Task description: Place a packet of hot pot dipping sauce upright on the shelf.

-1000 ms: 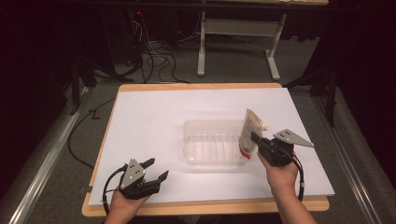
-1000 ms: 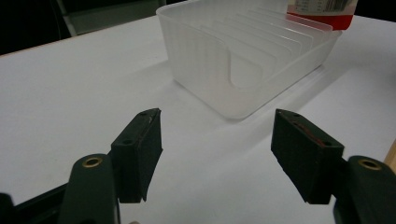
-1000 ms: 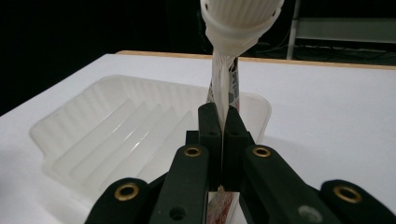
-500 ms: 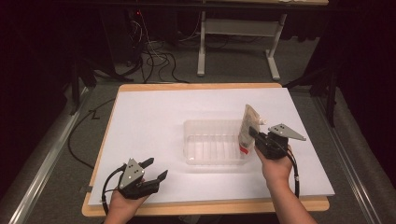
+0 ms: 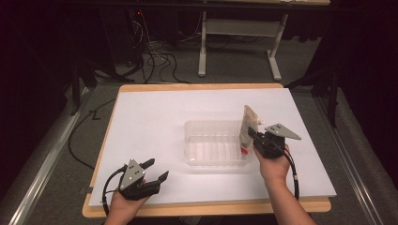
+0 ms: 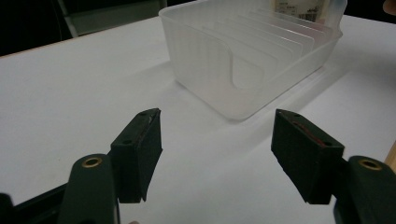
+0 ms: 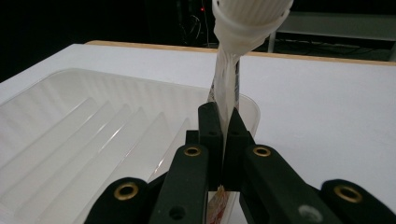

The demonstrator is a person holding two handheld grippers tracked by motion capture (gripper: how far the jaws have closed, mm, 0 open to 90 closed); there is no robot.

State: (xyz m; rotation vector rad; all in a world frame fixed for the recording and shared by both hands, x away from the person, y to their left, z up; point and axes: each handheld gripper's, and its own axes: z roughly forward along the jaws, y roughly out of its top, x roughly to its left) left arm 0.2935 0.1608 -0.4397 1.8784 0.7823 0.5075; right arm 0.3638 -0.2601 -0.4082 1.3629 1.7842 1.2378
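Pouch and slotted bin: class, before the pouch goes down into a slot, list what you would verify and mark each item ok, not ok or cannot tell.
1. Right gripper shut on the pouch: ok.
2. Pouch upright over the bin's right end: ok.
3. Pouch's lower edge lined up with one slot: cannot tell.
4. Slots free of other items: ok.
5. Left gripper open, away from the bin: ok.

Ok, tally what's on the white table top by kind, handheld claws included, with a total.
Clear plastic bins with dividers: 1
Spouted pouches, held upright at the bin's right end: 1
Handheld claws: 2, the left claw open, the right claw shut on the pouch
Total: 4
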